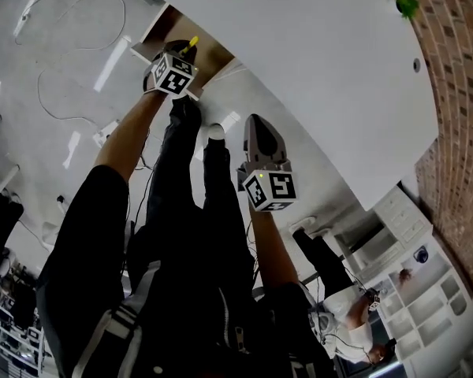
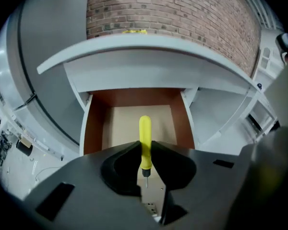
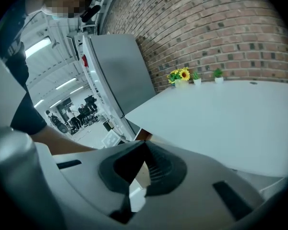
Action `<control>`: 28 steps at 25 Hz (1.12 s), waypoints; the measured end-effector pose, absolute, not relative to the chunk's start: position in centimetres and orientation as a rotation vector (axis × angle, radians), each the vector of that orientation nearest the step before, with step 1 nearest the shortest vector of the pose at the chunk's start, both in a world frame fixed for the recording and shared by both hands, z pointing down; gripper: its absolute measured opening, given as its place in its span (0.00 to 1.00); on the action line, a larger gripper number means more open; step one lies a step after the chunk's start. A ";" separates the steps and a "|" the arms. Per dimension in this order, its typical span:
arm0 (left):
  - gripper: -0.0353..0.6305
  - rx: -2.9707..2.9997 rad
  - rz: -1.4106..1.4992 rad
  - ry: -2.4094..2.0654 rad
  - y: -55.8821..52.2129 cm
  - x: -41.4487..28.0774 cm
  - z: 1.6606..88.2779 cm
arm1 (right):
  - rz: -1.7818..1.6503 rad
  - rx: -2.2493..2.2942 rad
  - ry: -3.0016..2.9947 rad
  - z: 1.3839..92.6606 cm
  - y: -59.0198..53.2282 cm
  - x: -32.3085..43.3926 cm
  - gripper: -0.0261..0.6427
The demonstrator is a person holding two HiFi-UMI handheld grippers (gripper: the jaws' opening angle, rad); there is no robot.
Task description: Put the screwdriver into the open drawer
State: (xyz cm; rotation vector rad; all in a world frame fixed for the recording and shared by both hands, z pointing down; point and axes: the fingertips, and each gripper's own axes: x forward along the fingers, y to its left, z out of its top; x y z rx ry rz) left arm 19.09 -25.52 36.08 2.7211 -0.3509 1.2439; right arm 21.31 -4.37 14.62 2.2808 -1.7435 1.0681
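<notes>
- Far left there's pale floor [image 1: 55, 69] with a couple of thin cables [image 1: 72, 24] looping over it.
- The left gripper [image 1: 173, 73] is held out over the open drawer [image 2: 93, 128]. In its own view the fingers [image 2: 121, 169] are pinching the screwdriver [image 2: 144, 143] by the lower part of its yellow handle.
- The handle points away into the drawer and the short metal tip points back toward the camera. So the screwdriver is above the drawer's pale bottom, gripped and not lying in it.
- The drawer has reddish-brown side walls. It sticks out from under the white counter [image 2: 149, 44], whose edge overhangs the back of it.
- In the middle of the head view are the person's dark trouser legs [image 1: 189, 235], between the two arms.
- The right gripper [image 1: 264, 172] sits off to the side, lower along the counter front and well apart from the drawer. Its fingers [image 3: 163, 169] are pressed together at the tips with nothing between them.
- The right gripper view looks along the counter top [image 3: 221, 114]: a pot of yellow flowers [image 3: 180, 75] and two small green plants [image 3: 218, 73] stand at the far edge against the brick wall [image 3: 206, 28]. A tall grey cabinet [image 3: 120, 71] is to their left.
- Far right in the head view, the brick wall [image 1: 449, 93] curves down to a white shelf unit [image 1: 410, 290].
</notes>
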 end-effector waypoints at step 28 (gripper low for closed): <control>0.18 2.582 1.568 -0.327 -27.1 22.9 50.7 | 1.208 2.354 -1.473 19.1 1.0 23.4 0.05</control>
